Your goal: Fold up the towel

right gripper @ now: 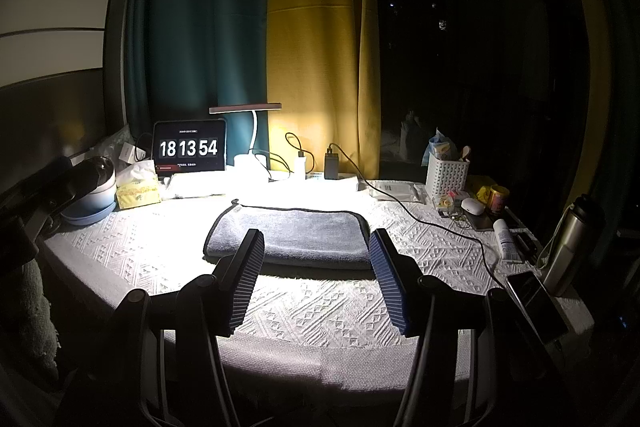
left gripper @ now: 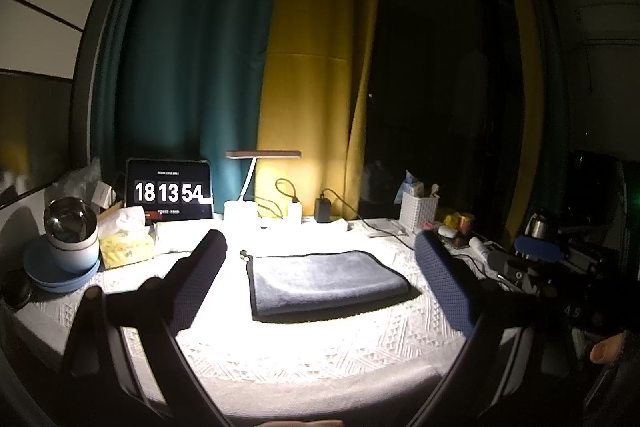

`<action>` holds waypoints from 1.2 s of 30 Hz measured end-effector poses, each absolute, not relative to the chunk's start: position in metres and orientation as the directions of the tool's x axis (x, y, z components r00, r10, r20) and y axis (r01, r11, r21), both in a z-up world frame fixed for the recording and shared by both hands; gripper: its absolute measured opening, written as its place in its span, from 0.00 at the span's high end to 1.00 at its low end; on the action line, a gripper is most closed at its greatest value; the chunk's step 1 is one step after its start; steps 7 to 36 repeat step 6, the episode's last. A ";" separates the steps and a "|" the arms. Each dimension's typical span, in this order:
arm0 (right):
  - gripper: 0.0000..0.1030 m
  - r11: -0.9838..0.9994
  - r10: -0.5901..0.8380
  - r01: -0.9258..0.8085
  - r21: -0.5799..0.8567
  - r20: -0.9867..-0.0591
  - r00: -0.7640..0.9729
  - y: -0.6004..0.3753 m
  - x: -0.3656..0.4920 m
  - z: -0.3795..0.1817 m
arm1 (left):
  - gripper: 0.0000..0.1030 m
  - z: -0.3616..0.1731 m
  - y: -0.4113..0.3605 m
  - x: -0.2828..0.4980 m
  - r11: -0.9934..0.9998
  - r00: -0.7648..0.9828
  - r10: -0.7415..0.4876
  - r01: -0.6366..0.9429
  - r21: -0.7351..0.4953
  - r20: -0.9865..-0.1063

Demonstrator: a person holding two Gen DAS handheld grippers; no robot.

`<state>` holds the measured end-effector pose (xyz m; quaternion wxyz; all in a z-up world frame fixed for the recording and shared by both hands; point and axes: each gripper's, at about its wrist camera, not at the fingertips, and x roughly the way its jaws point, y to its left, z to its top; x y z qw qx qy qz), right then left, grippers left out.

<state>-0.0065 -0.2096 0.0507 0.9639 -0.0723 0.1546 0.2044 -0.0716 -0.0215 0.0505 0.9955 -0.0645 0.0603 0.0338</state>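
Blue-padded fingers of the left tool (left gripper: 320,279) and right tool (right gripper: 316,275) stand wide apart, nearest of all, with nothing between them. Just beyond, a grey towel (right gripper: 290,237) with dark edging lies folded into a flat, thick rectangle, its small loop at the far left corner, in the middle of the table (right gripper: 304,315) with its white woven cloth. Farther back, a lamp (right gripper: 246,109) shines beside a clock (right gripper: 189,147) showing 18 13 54.

Table (right gripper: 280,315), white patterned cloth; folded grey towel (right gripper: 292,235) centre.
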 end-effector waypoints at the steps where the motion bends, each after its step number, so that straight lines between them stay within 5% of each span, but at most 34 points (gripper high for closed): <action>1: 0.44 0.906 0.372 -0.417 -0.076 -0.329 0.868 -0.210 -0.006 0.050 | 0.07 0.050 -0.022 -0.072 0.990 0.990 0.058 -0.074 -0.124 -0.125; 36: 0.44 0.904 0.372 -0.419 -0.083 -0.327 0.869 -0.208 -0.007 0.046 | 0.07 0.048 -0.024 -0.069 0.991 0.992 0.019 -0.036 -0.131 -0.127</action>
